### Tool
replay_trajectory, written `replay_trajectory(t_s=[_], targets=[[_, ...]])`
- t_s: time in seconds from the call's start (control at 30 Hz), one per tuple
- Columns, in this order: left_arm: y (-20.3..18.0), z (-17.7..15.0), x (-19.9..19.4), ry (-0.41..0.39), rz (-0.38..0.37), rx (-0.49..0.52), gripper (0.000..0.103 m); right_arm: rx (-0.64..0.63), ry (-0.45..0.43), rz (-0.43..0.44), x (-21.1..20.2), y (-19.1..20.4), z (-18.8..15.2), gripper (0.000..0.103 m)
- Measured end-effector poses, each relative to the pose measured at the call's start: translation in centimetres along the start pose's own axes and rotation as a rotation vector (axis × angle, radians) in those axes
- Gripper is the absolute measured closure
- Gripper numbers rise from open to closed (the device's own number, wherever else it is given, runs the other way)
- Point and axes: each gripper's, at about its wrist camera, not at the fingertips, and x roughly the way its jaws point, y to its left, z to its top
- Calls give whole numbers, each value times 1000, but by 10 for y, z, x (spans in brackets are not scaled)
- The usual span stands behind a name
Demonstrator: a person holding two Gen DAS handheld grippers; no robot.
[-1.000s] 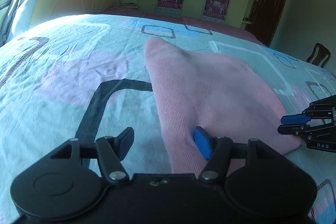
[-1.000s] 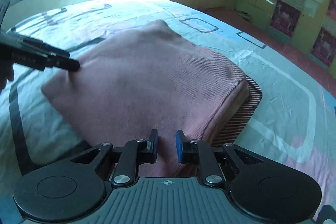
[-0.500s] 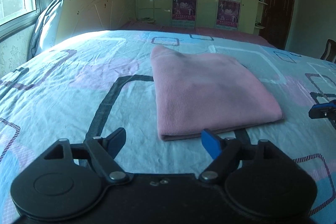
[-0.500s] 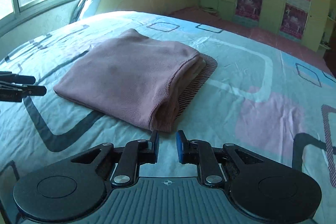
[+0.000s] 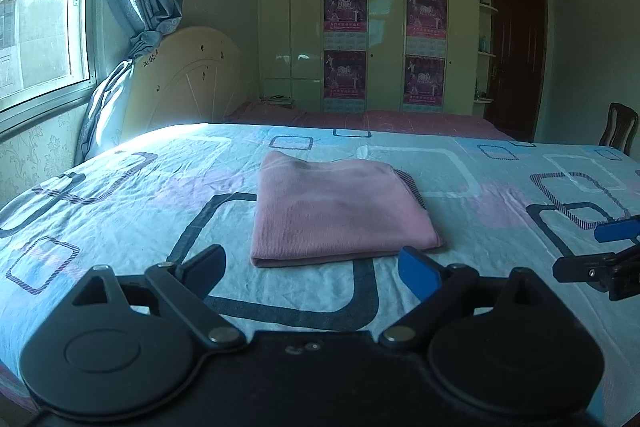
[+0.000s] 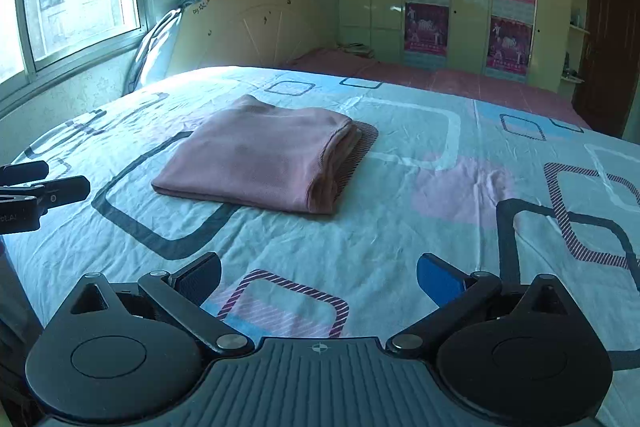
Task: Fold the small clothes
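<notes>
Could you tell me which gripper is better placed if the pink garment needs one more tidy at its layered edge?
Right, probably. The garment's layered edge faces the right gripper, which is open and empty. The left gripper, also open, faces the smooth folded edge. Both are clear of the cloth.

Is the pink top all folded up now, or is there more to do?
It looks done: the pink top lies in a neat folded rectangle on the patterned bedsheet. Nothing is in hand: the left gripper and right gripper are both clear of it, jaws having just been opening, nothing between them. No other clothes show, so nothing seems left.
</notes>
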Motion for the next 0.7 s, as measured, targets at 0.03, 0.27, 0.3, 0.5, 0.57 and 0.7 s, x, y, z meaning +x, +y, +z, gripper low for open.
replay_trajectory(t_s=[0.03, 0.27, 0.3, 0.5, 0.57, 0.7], targets=[[-2, -1, -6, -11, 5, 2, 11, 1, -2, 3, -5, 1, -1, 0], [-1, -4, -25, -24, 26, -7, 11, -2, -33, 5, -35, 7, -7, 0], [0, -4, -25, -18, 24, -11, 11, -3, -35, 3, -38, 8, -8, 0], [1, -6, -33, -13, -2, -1, 13, -3, -43, -8, -50, 10, -10, 0], [-1, -7, -37, -23, 7, 8, 12, -7, -49, -7, -53, 12, -10, 0], [-2, -4, -38, -22, 17, 12, 13, -9, -57, -3, -56, 14, -8, 0]])
